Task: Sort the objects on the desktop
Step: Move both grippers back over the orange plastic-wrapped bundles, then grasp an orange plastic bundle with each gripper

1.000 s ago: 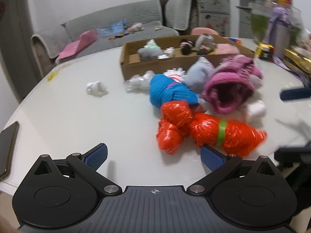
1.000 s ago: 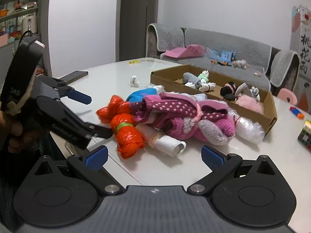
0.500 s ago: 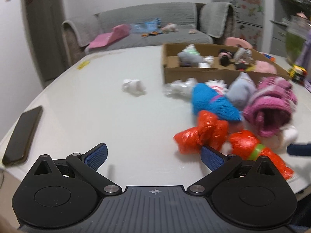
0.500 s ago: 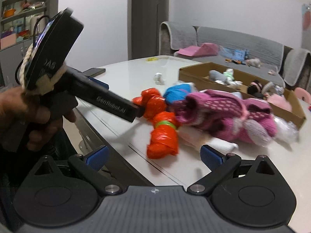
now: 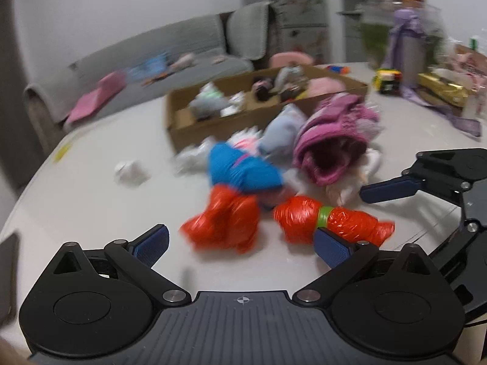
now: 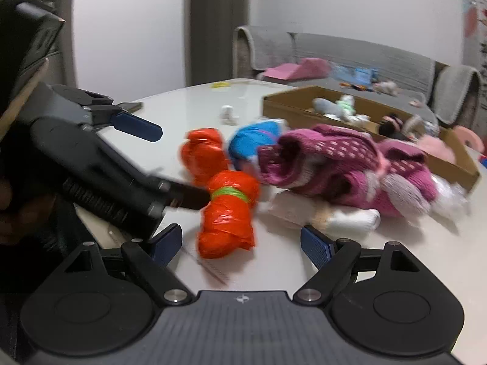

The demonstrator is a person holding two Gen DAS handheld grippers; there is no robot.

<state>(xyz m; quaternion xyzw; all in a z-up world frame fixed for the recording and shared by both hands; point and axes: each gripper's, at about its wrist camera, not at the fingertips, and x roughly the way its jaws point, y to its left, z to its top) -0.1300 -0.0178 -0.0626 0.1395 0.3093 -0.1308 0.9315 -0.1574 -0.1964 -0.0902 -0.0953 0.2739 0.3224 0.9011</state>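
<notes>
A pile lies on the white table [image 5: 91, 200]: two orange plastic bundles, one with a green band [image 5: 331, 220] [image 6: 228, 213] and one without [image 5: 225, 225] [image 6: 202, 155], a blue knit roll [image 5: 240, 167] [image 6: 252, 141], a magenta knit garment [image 5: 331, 140] [image 6: 344, 164] and white socks [image 6: 350, 222]. A cardboard box [image 5: 213, 127] [image 6: 292, 106] holding small items stands behind. My left gripper [image 5: 240, 248] is open and empty just before the orange bundles. My right gripper [image 6: 240, 243] is open and empty, the banded bundle in front of it.
A small white object [image 5: 131, 172] lies apart at the left. A phone [image 5: 7, 258] lies at the table's left edge. A purple bottle [image 5: 408, 51], a toy car [image 5: 388, 80] and a gold packet [image 5: 441, 88] stand at the far right. A grey sofa is behind.
My left gripper has swung back right, toward the orange bundles. My right gripper has closed in on the banded bundle. Both stay open. Objects have not moved.
</notes>
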